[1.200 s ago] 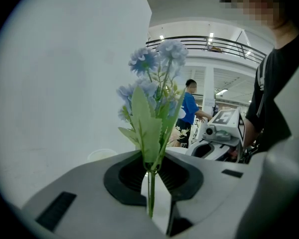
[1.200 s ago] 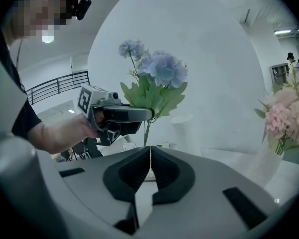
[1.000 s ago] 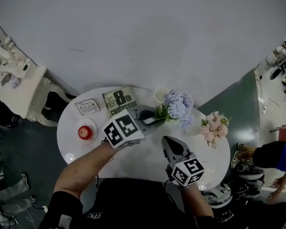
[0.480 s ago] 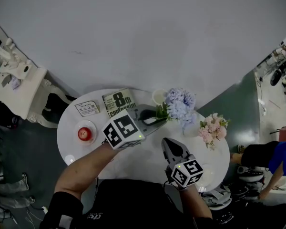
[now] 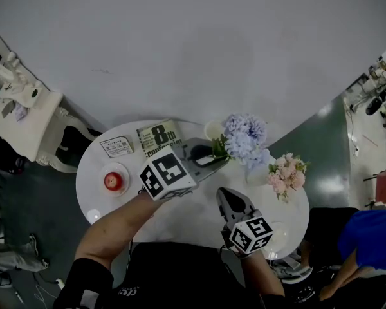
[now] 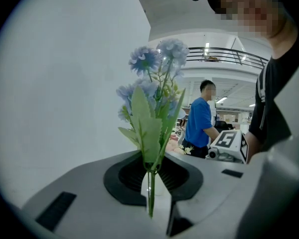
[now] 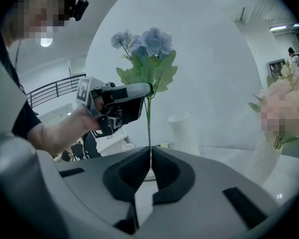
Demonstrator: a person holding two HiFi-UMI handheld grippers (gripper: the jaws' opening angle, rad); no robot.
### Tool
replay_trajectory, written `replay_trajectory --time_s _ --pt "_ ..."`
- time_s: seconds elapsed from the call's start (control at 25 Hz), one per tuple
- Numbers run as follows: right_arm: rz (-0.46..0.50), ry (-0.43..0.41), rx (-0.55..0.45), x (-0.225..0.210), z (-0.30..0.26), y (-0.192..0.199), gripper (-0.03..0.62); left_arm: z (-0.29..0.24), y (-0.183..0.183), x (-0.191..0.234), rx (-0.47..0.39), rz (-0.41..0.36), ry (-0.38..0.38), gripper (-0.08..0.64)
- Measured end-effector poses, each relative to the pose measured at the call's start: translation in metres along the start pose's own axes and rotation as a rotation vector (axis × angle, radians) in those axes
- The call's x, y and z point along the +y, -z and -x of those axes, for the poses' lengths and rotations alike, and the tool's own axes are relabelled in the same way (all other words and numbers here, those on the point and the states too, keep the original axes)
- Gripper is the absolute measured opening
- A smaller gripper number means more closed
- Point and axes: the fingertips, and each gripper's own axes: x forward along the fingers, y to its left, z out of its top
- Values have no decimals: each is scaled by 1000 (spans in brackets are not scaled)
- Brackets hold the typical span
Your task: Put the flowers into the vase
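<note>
Left claw (image 6: 152, 183) pinches the blue flower (image 6: 152, 118) upright, blooms up; right claw (image 7: 150, 171) pressed together.

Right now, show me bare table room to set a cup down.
Bare: the near middle between the left gripper and right gripper, and the strip between the right gripper and the pink flowers. Crowded: the far edge, with card, book, white vase, blue flowers.

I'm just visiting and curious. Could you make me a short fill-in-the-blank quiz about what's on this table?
1. The white table is ____ in shape.
2. The left gripper holds ____ flowers.
3. The bouquet at the table's right edge is ____.
4. On the small plate lies a red ____.
Missing words: round, blue, pink, apple.
</note>
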Motion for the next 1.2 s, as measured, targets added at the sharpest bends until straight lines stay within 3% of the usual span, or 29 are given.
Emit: replay_trajectory --time_s 1.2 --pt "14 -2 -6 -19 -12 -15 26 -9 -37 24 -131 -22 -29 64"
